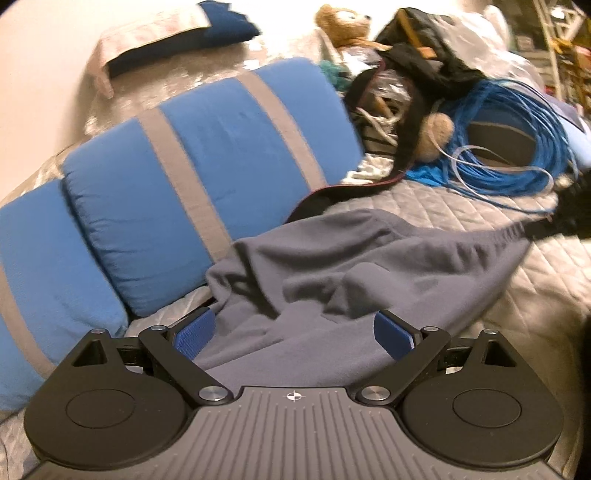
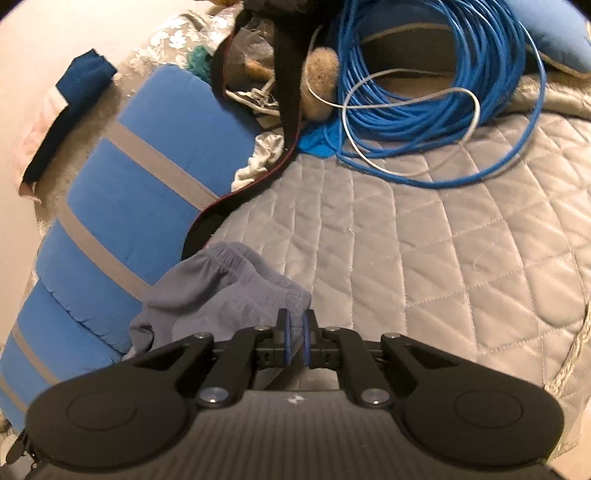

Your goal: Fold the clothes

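A grey garment with an elastic waistband (image 1: 332, 266) lies crumpled on the quilted bedspread (image 1: 480, 206), against a blue pillow. My left gripper (image 1: 294, 332) stands wide open low over it, with cloth lying between its blue pads (image 1: 195, 334) but not pinched. The garment's upper edge is drawn out to the right, toward a dark blurred shape at the frame's edge (image 1: 565, 218). In the right wrist view my right gripper (image 2: 295, 339) is shut on a corner of the grey garment (image 2: 221, 288), lifted above the bedspread (image 2: 424, 240).
Blue pillows with grey stripes (image 1: 207, 155) (image 2: 140, 177) line the left side. Behind lie a coil of blue cable (image 2: 424, 92) (image 1: 517, 147), a black bag (image 1: 424, 48), a teddy bear (image 1: 343, 26) and a folded dark blue cloth (image 1: 221, 22).
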The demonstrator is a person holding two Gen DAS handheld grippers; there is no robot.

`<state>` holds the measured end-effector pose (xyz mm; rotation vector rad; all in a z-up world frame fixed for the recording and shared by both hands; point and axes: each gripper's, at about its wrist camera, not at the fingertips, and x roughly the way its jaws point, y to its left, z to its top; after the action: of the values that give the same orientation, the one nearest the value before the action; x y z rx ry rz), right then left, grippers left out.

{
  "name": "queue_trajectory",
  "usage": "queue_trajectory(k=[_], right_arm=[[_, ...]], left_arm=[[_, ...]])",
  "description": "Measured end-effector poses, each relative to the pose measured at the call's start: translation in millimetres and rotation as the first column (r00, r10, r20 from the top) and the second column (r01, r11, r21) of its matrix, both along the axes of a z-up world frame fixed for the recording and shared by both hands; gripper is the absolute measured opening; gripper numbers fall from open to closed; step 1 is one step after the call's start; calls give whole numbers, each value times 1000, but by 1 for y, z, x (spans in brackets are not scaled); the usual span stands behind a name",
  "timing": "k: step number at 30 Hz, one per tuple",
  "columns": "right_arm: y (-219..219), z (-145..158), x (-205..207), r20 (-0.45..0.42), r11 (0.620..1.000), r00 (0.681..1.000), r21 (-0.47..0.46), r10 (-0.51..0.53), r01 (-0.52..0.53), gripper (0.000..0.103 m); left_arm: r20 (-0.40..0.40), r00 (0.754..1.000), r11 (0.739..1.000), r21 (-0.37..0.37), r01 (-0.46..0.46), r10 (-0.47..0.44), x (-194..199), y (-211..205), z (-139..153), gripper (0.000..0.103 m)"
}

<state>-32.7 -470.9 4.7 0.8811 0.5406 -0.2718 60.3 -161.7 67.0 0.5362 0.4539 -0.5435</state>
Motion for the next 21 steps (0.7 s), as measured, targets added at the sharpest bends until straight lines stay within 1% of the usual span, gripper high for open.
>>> queue_trajectory(k=[1, 4, 7, 9, 12, 18, 21], right_arm=[[0, 0, 0, 1, 1000, 1000, -3, 2, -2, 7], [-5, -3, -1, 2, 999, 1000, 36, -9, 9, 7], [-8, -1, 0, 12, 999, 1000, 51, -12, 12, 7], [-8, 4, 1, 23, 998, 1000, 59, -17, 15, 7], [-9, 13, 4, 44, 998, 999, 62, -22, 19, 7], [-12, 30, 12, 69, 997, 997, 71, -27, 22, 7], [-11, 38, 15, 71, 998, 997, 62, -23, 18, 7]], left_arm=[[6, 1000, 1000, 11, 28, -28, -3, -2, -2, 94], [25, 993, 992, 46, 118, -120, -14, -11, -8, 94], [42, 978, 975, 95, 199, -204, -30, -22, -17, 94], [54, 971, 965, 138, 225, -234, -36, -27, -23, 94], [63, 967, 956, 176, 234, -248, -41, -33, -32, 94], [46, 971, 961, 161, 225, -235, -41, -37, -33, 94], [72, 976, 959, 210, 189, -208, -42, -41, -40, 94]])
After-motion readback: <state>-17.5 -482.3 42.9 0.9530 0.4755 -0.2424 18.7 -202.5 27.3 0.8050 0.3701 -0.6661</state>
